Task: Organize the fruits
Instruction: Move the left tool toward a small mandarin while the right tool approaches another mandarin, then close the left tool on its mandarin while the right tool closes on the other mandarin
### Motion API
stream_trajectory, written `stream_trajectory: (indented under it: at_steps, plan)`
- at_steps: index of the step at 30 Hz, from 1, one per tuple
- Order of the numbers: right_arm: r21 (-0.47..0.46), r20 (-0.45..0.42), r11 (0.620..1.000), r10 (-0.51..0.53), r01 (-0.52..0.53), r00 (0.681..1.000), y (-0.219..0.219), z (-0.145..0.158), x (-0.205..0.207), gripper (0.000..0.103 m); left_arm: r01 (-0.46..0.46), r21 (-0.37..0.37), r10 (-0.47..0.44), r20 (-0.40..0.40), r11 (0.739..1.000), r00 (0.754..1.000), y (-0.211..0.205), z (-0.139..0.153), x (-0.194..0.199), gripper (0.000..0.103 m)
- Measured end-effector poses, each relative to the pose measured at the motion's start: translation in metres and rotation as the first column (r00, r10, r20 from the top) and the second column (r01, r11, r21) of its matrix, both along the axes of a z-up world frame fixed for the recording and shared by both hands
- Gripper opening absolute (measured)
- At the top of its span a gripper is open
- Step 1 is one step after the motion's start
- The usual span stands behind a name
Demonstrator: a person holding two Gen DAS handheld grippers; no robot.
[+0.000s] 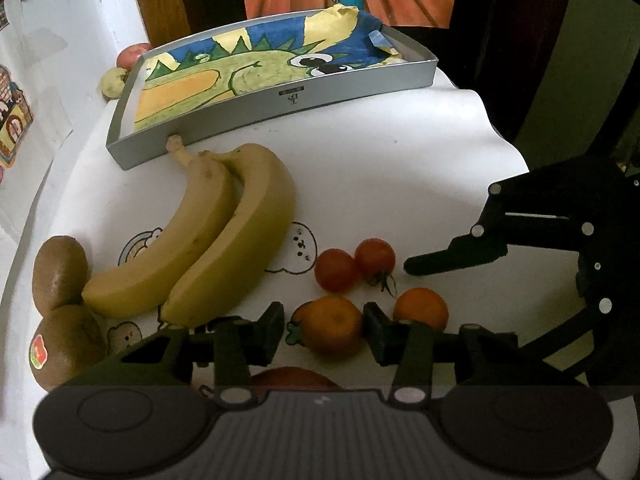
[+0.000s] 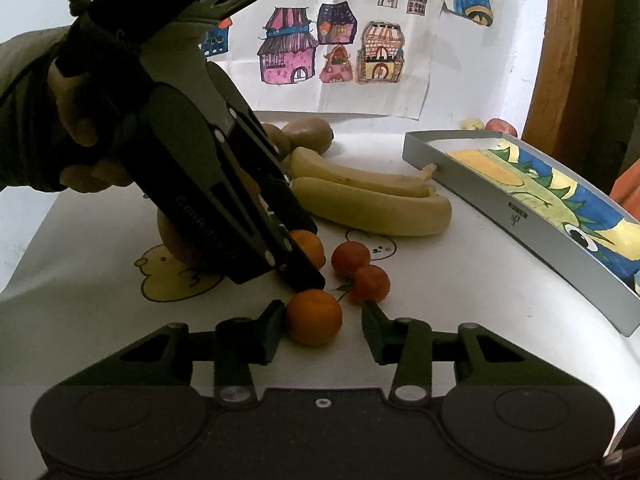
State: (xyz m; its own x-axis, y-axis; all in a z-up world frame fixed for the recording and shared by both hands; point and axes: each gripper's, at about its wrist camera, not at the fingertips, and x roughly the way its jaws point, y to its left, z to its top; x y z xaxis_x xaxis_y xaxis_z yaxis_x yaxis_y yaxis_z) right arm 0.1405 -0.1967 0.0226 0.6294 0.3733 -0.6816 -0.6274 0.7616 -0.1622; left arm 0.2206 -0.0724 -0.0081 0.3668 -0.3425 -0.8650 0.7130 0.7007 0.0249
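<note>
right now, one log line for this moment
left tool: open around orange | right tool: open around second orange | tray: no fruit inside

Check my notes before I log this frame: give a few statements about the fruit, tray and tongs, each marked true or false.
1. The grey tray holds no fruit. True.
2. The left tongs bracket an orange. True.
3. Three bananas lie on the table. False: two bananas.
4. The right tongs are clamped on a tomato. False: they are open, with another orange between them.
5. Two tomatoes sit together. True.
</note>
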Motion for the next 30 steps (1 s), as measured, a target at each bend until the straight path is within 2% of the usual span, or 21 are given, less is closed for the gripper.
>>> stream_trajectory:
  at_steps: [5, 14, 30]
  plan:
    - [0.002, -0.011, 1.000, 0.011, -0.011, 1.000, 0.001, 0.000, 0.000, 0.033, 0.005, 0.003, -0.005, -0.003, 1.000, 1.000, -0.003, 0.002, -0.001, 0.037]
    - [-0.004, -0.007, 1.000, -0.002, 0.002, 1.000, 0.000, 0.001, -0.006, 0.033, -0.035, 0.010, 0.035, -0.008, 0.999, 0.999, -0.006, 0.003, -0.002, 0.036]
    - [0.020, 0.019, 0.997, -0.075, 0.074, 0.997, -0.017, 0.008, -0.019, 0.033, -0.098, -0.061, 0.101, 0.034, 0.993, 0.994, -0.005, 0.018, -0.020, 0.036]
